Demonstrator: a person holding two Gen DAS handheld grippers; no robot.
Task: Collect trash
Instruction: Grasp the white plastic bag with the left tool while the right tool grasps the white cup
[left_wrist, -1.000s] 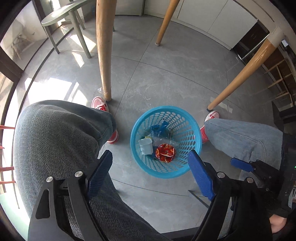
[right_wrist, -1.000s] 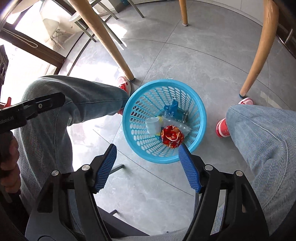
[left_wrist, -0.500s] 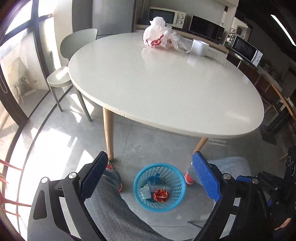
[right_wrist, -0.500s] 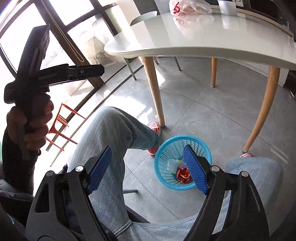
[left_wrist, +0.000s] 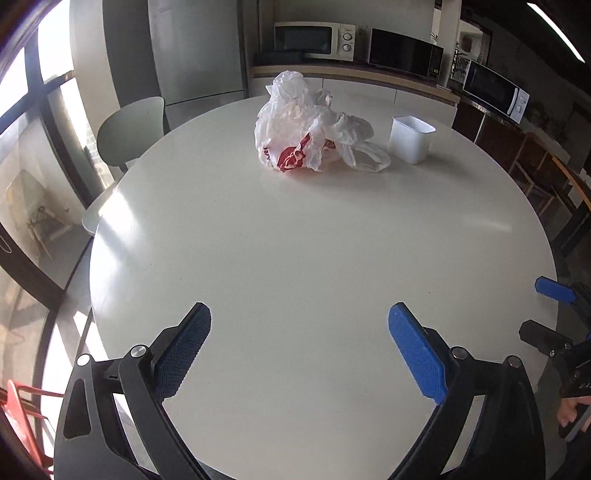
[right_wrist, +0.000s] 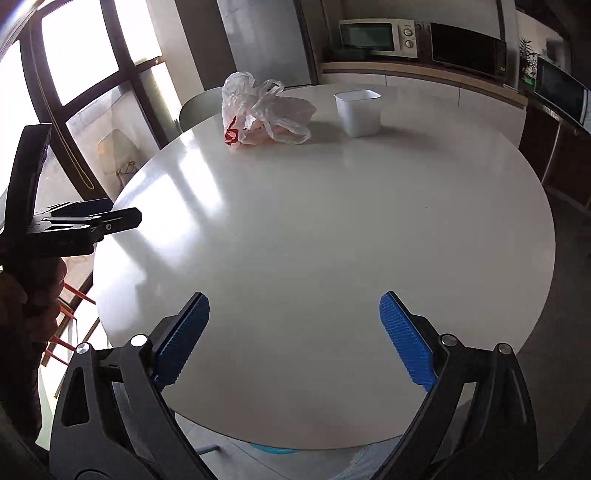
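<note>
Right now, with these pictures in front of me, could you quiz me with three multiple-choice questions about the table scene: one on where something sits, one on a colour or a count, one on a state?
1. Where is the white container relative to the plastic bag in the left wrist view?
A. To its right, on the table
B. Inside the bag
C. On the floor

2. What colour are the pads of the grippers?
A. Red
B. Blue
C. Green

3. What state is the white container in?
A. Tipped on its side
B. Covered with a lid
C. Upright with its top open

Answers:
1. A, it stands on the tabletop beside the bag.
2. B, the ribbed pads on both grippers are blue.
3. C, its open rim faces up.
</note>
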